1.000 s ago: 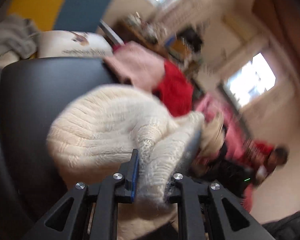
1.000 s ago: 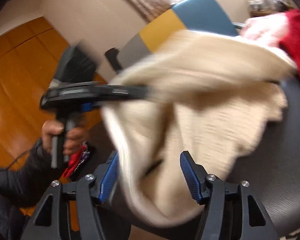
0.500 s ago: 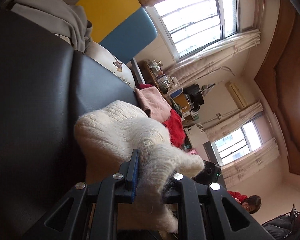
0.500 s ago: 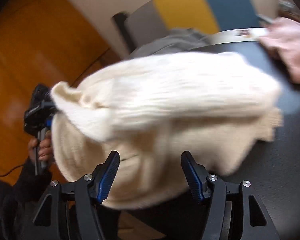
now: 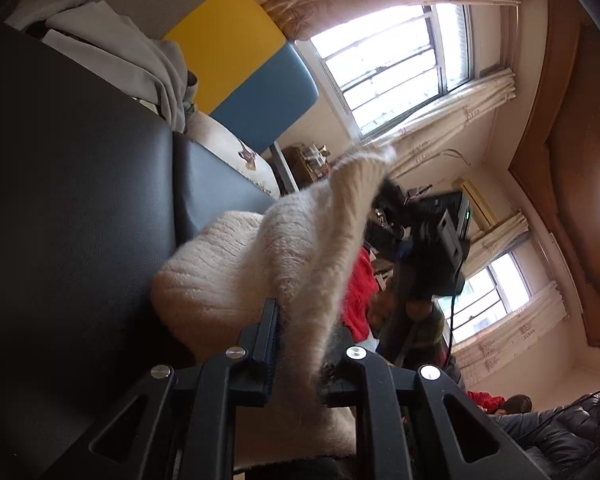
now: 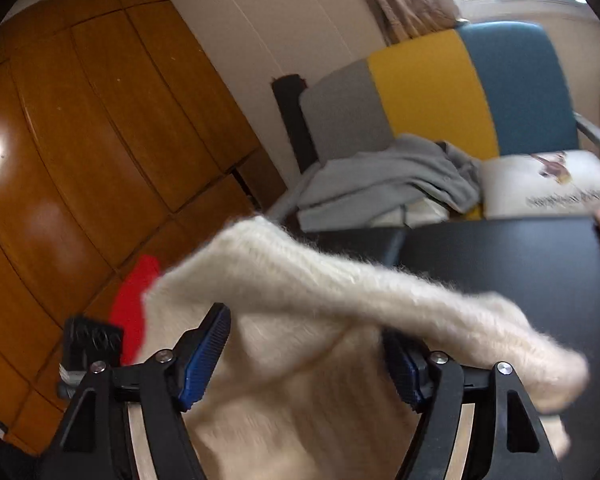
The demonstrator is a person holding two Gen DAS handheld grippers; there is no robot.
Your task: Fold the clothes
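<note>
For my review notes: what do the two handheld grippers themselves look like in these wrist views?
Both are black frames with triangular cut-outs and silver screw heads at the finger pivots. The left gripper shows a ribbed blue pad edge-on. The right gripper carries ribbed blue pads on both fingers. In the left view, its boxy black body trails a dark cable. No sleeve is clearly visible.

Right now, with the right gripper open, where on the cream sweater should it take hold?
Probably the free folded edge of the cream sweater that drapes across the right gripper, approached from below. The left gripper pinches the other end, so that raised ridge hangs clear of the black surface.
</note>
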